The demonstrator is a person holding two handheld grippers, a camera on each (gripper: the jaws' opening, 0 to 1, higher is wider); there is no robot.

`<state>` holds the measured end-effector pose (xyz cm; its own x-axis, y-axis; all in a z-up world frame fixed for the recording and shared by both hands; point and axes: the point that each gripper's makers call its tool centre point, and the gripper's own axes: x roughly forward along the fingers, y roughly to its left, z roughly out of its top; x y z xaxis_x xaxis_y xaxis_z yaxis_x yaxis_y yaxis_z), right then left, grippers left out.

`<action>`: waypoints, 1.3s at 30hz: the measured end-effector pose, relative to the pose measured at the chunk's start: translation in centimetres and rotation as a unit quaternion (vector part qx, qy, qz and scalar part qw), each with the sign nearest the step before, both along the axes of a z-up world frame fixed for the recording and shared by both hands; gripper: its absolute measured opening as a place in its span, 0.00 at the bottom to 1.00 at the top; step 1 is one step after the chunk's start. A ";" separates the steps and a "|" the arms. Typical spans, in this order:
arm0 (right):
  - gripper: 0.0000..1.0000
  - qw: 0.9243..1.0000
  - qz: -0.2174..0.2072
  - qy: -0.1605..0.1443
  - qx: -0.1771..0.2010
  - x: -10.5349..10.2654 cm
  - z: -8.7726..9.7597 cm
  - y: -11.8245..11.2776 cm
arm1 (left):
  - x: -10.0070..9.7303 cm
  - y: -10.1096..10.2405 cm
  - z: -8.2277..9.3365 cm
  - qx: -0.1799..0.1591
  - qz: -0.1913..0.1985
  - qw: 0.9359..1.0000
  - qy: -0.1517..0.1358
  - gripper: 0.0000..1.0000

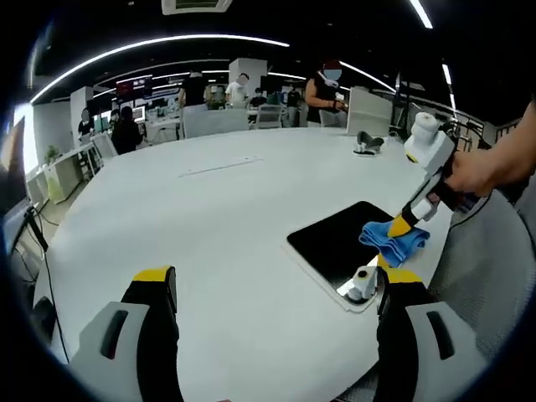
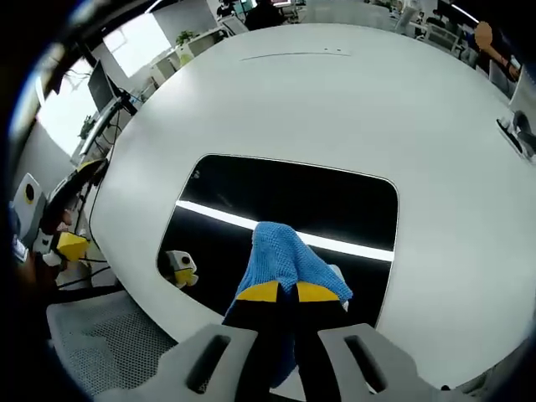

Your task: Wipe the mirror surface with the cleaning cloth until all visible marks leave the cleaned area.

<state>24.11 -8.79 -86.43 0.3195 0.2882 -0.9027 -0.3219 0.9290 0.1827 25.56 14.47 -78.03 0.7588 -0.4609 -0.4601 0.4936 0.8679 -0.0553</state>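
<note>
Pressing the bunched blue microfibre cleaning cloth [image 2: 289,260] onto the flat dark rectangular mirror with rounded corners [image 2: 285,197], my right gripper [image 2: 289,291] is closed on the cloth: the yellow-tipped jaws are sitting almost together with the fabric pinched between them and spilling forward onto the glass.

The mirror is lying flat on the large white round desk [image 2: 335,92], near the edge closest to me. A bright ceiling strip light is reflecting across the glass as a white line just beyond the cloth. I cannot tell from either view whether marks are remaining on the surface.

In the left gripper view, the mirror [image 1: 335,239] is lying right of centre on the desk [image 1: 218,243], with the cloth [image 1: 394,239] resting on its right-hand part. The right gripper [image 1: 400,224] is reaching down onto the cloth from the right, held by a hand [image 1: 481,172].

My left gripper [image 1: 276,289] is hovering over the bare desk with its jaws standing wide apart and holding nothing. Its right jaw is sitting just beside the near corner of the mirror, where a small reflection of the gripper is showing in the glass.

Beyond the desk, several people [image 1: 322,88] are standing and sitting among office desks and screens under long curved ceiling lights.
</note>
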 end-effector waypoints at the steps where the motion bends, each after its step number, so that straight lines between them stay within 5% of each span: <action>1: 0.00 1.000 0.005 -0.003 -0.003 -0.3 0.0 0.0 | 0.0 0.0 -0.1 -0.001 0.000 1.000 0.006 0.99; 23: 0.00 1.000 0.010 0.014 0.013 -2.7 0.0 0.4 | 0.4 0.5 -0.6 0.001 0.016 1.000 0.002 0.99; 39: 0.00 0.999 0.015 0.021 0.023 -2.8 0.0 0.3 | 0.5 -0.1 -0.6 0.004 0.007 1.000 0.002 0.99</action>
